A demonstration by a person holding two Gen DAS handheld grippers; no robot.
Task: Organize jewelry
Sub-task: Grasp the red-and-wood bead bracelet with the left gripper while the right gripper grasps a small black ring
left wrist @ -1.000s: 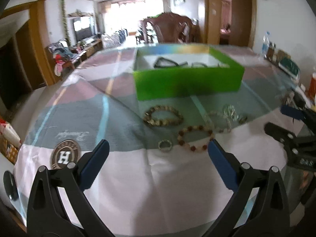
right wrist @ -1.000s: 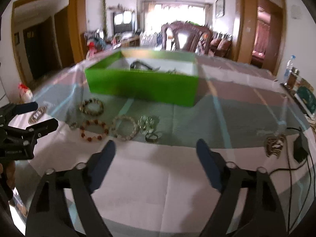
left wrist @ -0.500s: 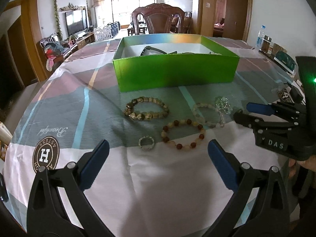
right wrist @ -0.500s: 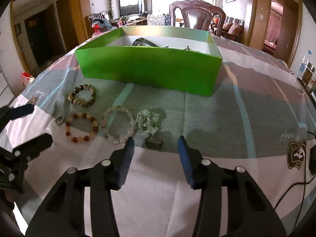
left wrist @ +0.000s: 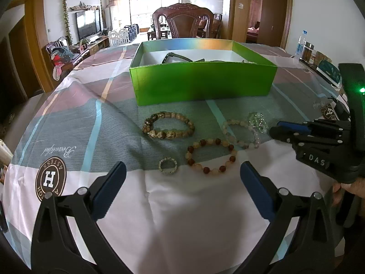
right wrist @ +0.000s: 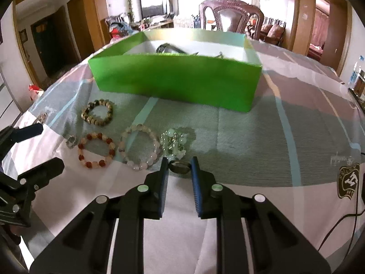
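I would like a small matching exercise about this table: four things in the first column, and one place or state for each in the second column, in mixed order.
Things:
1. dark ring
2. left gripper
3. green box
4. small sparkly ring

Places or states:
A. wide open, holding nothing
B. on the cloth beside the red and cream bracelet
C. between the fingertips of the right gripper
D. behind the row of bracelets, lid off

Pairs: 1-C, 2-A, 3-D, 4-B
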